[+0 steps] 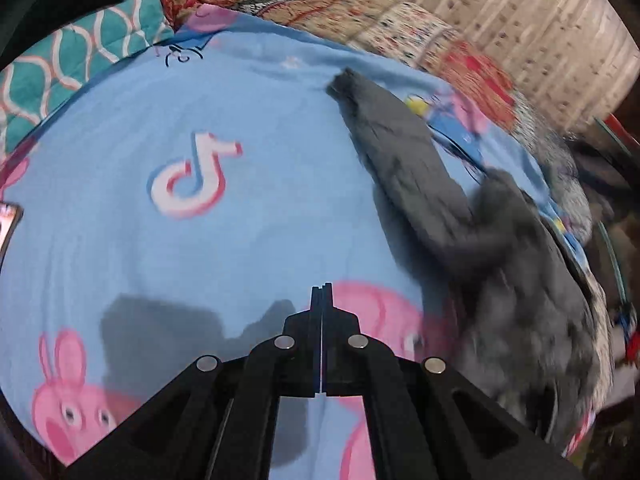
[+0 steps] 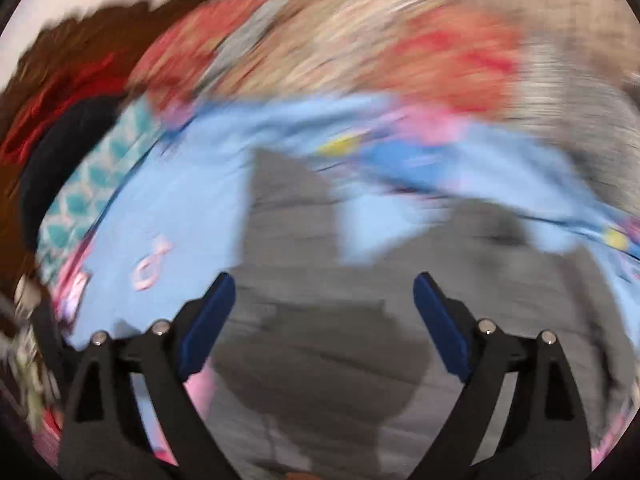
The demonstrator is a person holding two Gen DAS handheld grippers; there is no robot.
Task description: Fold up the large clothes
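I have the blue cartoon-print sheet (image 1: 240,216) spread wide across the bed as my work surface, with patterned quilts (image 1: 360,16) bunched along its far edge and a teal scalloped one (image 1: 80,52) at the far left. On the sheet lies the grey garment (image 1: 460,232), the thing I am folding: in the left wrist view it sits toward the right side, one long narrow part, a sleeve or leg by my guess, stretching toward the far edge, the bulk heaped nearer me. The right wrist view is badly smeared, but it shows grey cloth filling the ground under and ahead of that tool.

My left gripper (image 1: 322,292) is clenched tight on nothing, hanging over bare sheet beside the garment, apart from it. My right gripper (image 2: 320,300) stands released, jaws wide, blue pads (image 2: 208,324) either side of grey fabric below; I cannot tell whether they touch it.

I judge this an early stage, between grasps: the garment looks rumpled, not yet squared. Next I would open the left, seat each tool on an edge or corner, and draw the cloth flat before folding
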